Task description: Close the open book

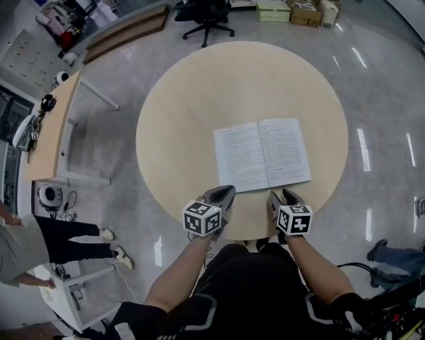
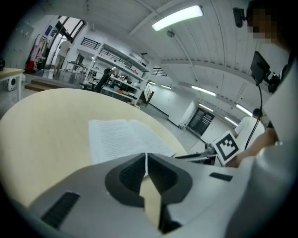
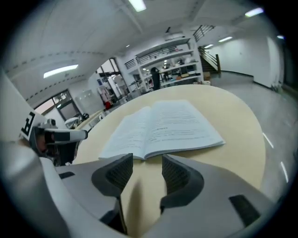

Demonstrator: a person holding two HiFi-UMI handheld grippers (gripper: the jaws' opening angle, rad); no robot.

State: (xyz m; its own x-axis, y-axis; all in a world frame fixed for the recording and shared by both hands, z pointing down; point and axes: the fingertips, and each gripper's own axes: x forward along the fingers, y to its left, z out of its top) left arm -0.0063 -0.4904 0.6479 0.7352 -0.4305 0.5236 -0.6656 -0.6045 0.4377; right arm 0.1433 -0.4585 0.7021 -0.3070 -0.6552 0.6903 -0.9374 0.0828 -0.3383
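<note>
An open book (image 1: 261,154) with white printed pages lies flat on the round light-wood table (image 1: 186,99), toward the near edge. It also shows in the left gripper view as the book (image 2: 122,138) and in the right gripper view as the book (image 3: 163,126). My left gripper (image 1: 228,192) sits just off the book's near left corner, its jaws shut together with nothing between them (image 2: 146,163). My right gripper (image 1: 281,196) hovers at the book's near edge close to the spine, jaws open and empty (image 3: 147,170).
A side desk (image 1: 52,129) with small items stands to the left. A person's legs (image 1: 76,239) are at the lower left. An office chair (image 1: 207,18) and boxes (image 1: 295,10) sit beyond the table on the shiny grey floor.
</note>
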